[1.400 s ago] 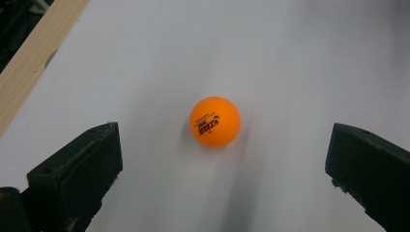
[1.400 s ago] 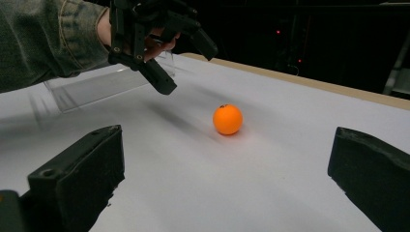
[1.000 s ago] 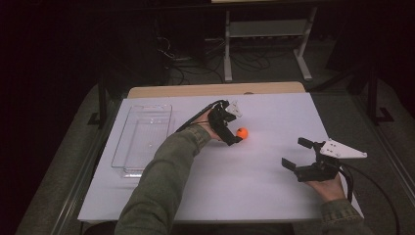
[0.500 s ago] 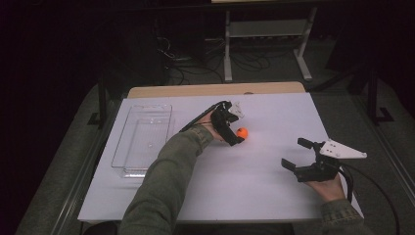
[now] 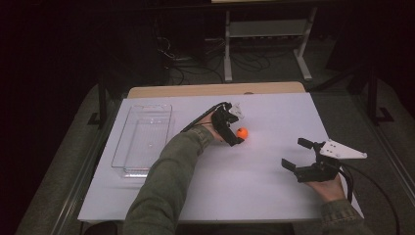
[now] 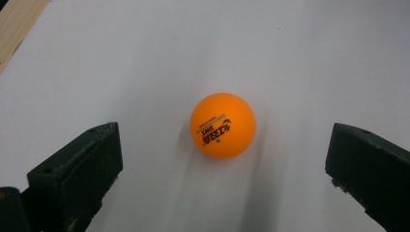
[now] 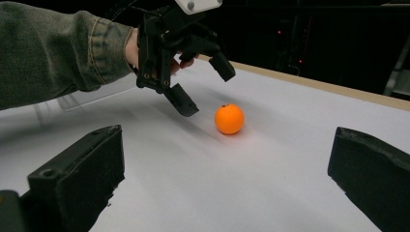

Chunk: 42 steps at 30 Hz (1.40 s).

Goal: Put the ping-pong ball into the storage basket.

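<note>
A clear plastic tray (image 5: 142,139) sits at the left of the white table (image 5: 254,196). To its right, the left gripper (image 5: 234,128) hovers over an orange ball (image 5: 242,132) that rests on the bare table surface, its jaws spread wide and gripping nothing. In the left gripper view the ball lies between the two jaws, a little beyond their tips and touching neither. Well apart at the far right, the right gripper (image 5: 296,155) is also released, jaws apart, pointing toward the ball
</note>
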Motion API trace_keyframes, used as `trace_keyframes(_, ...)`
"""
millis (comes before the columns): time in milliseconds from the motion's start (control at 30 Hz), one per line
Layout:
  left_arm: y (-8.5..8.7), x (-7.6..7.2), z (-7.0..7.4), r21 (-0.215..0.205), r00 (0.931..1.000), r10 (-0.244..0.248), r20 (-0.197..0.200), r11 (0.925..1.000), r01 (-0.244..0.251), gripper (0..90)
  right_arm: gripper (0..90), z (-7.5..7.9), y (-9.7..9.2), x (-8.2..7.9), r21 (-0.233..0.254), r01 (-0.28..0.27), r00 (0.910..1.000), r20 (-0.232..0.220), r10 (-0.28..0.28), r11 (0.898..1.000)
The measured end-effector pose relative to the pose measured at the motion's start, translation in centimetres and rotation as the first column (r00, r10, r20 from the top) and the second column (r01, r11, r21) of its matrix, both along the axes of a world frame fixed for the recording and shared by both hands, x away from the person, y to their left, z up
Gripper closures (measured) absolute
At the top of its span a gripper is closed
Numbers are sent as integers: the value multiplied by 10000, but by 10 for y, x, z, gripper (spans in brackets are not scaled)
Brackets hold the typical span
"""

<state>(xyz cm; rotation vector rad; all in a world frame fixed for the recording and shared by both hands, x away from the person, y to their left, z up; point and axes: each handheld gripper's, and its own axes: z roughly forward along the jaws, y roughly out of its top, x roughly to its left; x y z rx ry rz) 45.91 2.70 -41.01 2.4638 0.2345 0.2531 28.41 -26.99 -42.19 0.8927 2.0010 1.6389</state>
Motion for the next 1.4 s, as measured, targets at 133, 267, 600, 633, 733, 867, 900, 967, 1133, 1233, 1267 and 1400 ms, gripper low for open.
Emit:
trace_keyframes(133, 0, 2, -3, -81, 10000, -66, -71, 9999, 65, 0, 0, 0, 0, 0, 9, 10, 10000, -4, -10, 10000)
trace_keyframes(267, 0, 3, -5, -136, 9999, -136, -77, 9998, 135, 0, 0, 0, 0, 0, -3, -3, 10000, 10, 3, 10000)
trace_keyframes(600, -1, 6, -9, -232, 9996, -260, -77, 9994, 258, 0, 0, 0, 0, 0, -4, -29, 10000, 7, 29, 10000)
trace_keyframes(633, -1, 7, -10, -226, 9996, -259, -102, 9994, 256, 13, 0, 0, 0, 0, -12, -29, 10000, 3, 29, 10000)
trace_keyframes(733, -2, 8, -12, -282, 9995, -246, -196, 9993, 241, 15, 0, 0, 0, 0, -53, -29, 10000, -22, 28, 10000)
trace_keyframes(867, -3, 8, -13, -317, 9995, -291, -152, 9991, 286, 17, 0, 0, 0, 0, -54, -25, 10000, -27, 25, 10000)
trace_keyframes(900, -3, 8, -13, -324, 9994, -323, -123, 9990, 319, 17, 0, 0, 0, 0, -54, -25, 10000, -27, 25, 10000)
trace_keyframes(967, -2, 9, -12, -359, 9993, -359, -101, 9987, 355, 53, 0, 0, 0, 0, -54, -38, 10000, -23, 38, 10000)
trace_keyframes(1133, -2, 8, -13, -226, 9987, -503, -126, 9985, 501, 132, 0, 0, 0, -1, -23, -50, 10000, -45, 50, 10000)
trace_keyframes(1233, -2, 8, -14, -229, 9987, -503, -113, 9985, 501, 143, 0, 0, 0, -1, -21, -48, 10000, -42, 48, 10000)
trace_keyframes(1267, -3, 8, -14, -239, 9986, -510, -139, 9984, 507, 154, 0, 0, 0, -1, -24, -45, 10000, -44, 45, 10000)
trace_keyframes(1400, -4, 8, -16, -177, 9983, -574, -143, 9982, 571, 203, 0, 0, 1, -1, -15, -58, 10000, -45, 58, 10000)
